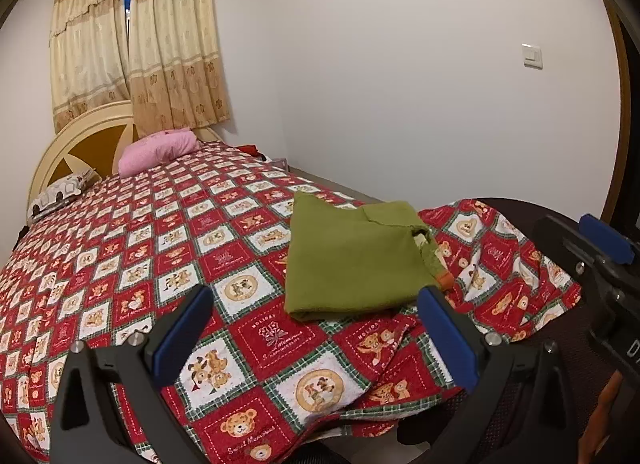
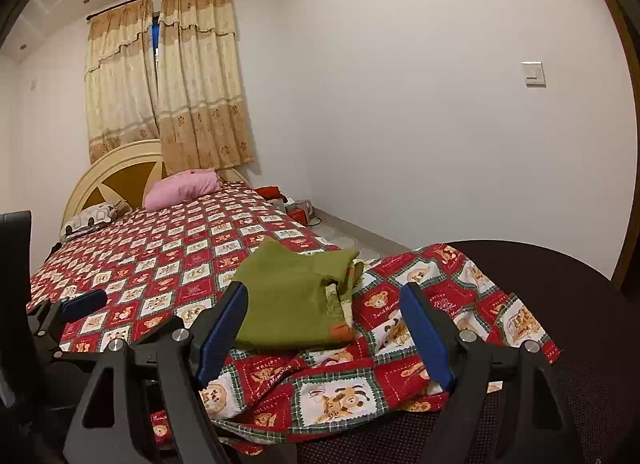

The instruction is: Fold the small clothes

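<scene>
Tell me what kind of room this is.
A bedroom, most likely in a home: a bed with a patchwork bedspread, a pink pillow against a rounded headboard, and curtains over a window.

A bed covered by a red, white and green patchwork quilt printed with teddy bears (image 1: pixel 160 232) fills the room's near side. At its head stands a rounded cream headboard with brown panels (image 1: pixel 86 144), and against it lie a soft pink pillow (image 1: pixel 158 150) and a white pillow with dark car prints (image 1: pixel 60 192). Beige floral curtains (image 1: pixel 136 44) hang behind from a dark rod. A white wall switch (image 2: pixel 533 73) sits on the plain white wall (image 2: pixel 400 104). Small red items (image 2: pixel 298 208) lie on the floor beside the bed.
</scene>
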Available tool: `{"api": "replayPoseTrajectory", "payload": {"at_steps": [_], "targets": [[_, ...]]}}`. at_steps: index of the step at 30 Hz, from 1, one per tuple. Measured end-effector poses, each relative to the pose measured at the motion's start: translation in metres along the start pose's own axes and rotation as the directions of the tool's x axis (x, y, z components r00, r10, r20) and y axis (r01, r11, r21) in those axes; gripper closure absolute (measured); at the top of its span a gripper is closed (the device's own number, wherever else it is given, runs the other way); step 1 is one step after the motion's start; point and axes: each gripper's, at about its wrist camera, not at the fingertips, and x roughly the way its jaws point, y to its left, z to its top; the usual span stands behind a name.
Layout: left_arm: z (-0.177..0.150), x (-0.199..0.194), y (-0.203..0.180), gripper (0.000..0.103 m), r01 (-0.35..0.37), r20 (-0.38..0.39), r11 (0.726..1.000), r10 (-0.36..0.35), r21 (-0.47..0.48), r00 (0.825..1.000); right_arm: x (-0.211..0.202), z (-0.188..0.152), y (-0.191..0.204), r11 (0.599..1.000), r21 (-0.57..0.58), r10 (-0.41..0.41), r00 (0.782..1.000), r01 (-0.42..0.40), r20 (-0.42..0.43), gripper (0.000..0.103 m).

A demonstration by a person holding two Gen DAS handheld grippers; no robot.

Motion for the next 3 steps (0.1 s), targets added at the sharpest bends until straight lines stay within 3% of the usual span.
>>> {"api": "replayPoseTrajectory", "payload": {"at_steps": [3], "targets": [[-0.0007,0.0042,0.0017,0.0,-0.011,-0.016,1.0,0.011,-0.003,1.0,0.0041,-0.0015,-0.0038,1.0,0.016,-0.007,1.0,0.007,-0.015,0.024]]}}
